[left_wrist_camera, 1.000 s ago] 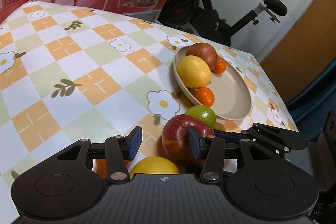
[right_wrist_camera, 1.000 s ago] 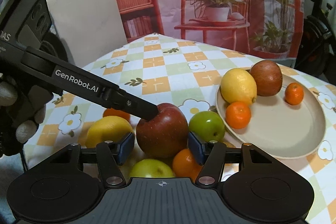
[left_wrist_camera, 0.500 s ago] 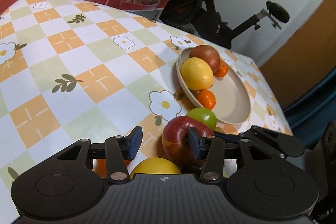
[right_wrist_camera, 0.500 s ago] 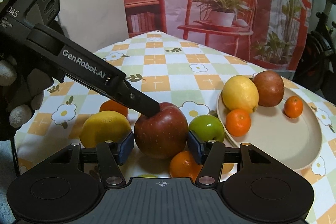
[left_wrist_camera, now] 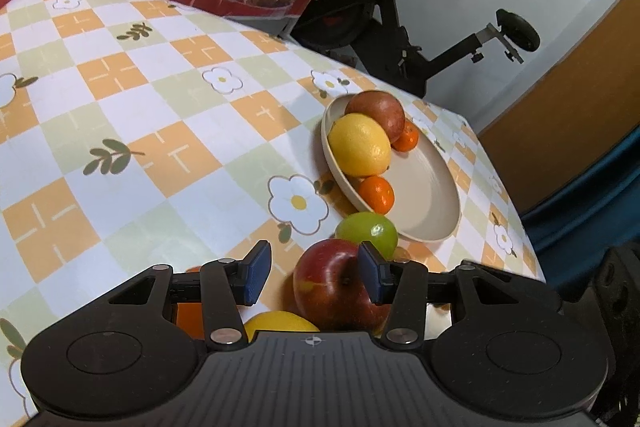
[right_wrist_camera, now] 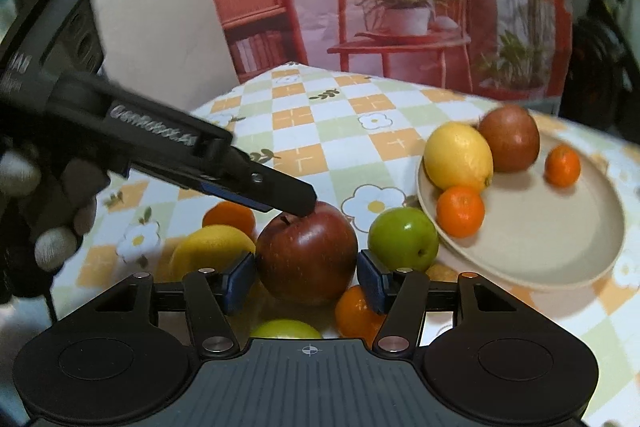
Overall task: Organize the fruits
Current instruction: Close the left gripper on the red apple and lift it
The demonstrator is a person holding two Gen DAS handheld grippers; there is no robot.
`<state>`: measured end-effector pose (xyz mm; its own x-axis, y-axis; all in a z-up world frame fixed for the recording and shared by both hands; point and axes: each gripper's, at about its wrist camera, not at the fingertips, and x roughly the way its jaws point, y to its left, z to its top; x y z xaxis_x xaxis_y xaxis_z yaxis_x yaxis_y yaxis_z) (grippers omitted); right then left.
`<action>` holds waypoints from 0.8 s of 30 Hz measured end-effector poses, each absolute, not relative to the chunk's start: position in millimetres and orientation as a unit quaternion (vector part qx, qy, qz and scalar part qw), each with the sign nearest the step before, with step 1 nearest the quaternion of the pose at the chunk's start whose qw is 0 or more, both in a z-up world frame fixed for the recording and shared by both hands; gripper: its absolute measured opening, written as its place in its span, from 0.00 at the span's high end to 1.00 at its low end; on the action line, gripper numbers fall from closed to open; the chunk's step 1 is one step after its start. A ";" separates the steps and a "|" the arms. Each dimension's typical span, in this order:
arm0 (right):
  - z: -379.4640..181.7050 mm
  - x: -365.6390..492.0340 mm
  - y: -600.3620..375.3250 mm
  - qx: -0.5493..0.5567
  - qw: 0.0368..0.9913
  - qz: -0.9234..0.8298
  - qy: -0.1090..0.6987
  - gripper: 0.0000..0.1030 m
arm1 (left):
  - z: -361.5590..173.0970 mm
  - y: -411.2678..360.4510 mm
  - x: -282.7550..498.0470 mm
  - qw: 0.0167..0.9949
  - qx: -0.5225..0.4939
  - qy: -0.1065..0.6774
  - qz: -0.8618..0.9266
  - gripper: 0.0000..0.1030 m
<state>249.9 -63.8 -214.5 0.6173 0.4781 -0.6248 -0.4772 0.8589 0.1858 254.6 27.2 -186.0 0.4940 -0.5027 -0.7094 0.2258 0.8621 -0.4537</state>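
The right gripper (right_wrist_camera: 306, 277) was seen with its jaws opening, the dark red round apple (right_wrist_camera: 307, 253) standing between its blue pads; the left pad lay against the apple's side while a gap showed at the right pad, so no firm grip was made out. The left gripper (left_wrist_camera: 314, 277) was held partly open, one black finger tip resting on the apple's top near the stem, the other pad clear of it, with nothing clamped. The apple was set on the checked orange, green and white floral tablecloth (left_wrist_camera: 120, 131). Just beside it were found a glossy green apple (right_wrist_camera: 403, 238), a yellow lemon (right_wrist_camera: 212, 251), a small orange mandarin (right_wrist_camera: 230, 217) behind that lemon, and another mandarin (right_wrist_camera: 356, 313) partly hidden below the right pad. Further right, a beige oval shallow plate (right_wrist_camera: 552, 231) was seen, in which a second lemon (right_wrist_camera: 458, 157), a brownish-red round fruit (right_wrist_camera: 509, 138) and two mandarins (right_wrist_camera: 460, 211) were placed.
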 end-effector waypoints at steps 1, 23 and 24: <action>-214.1 248.7 -59.4 -0.017 0.900 0.265 0.346 0.46 | -187.6 26.5 254.4 0.849 -0.153 0.456 -0.217 0.50; -216.3 246.7 -51.3 -0.057 0.901 0.270 0.336 0.47 | -190.4 29.9 246.9 0.840 -0.169 0.457 -0.238 0.71; -216.8 246.1 -51.9 -0.055 0.901 0.271 0.334 0.47 | -189.9 29.5 246.4 0.840 -0.170 0.457 -0.239 0.72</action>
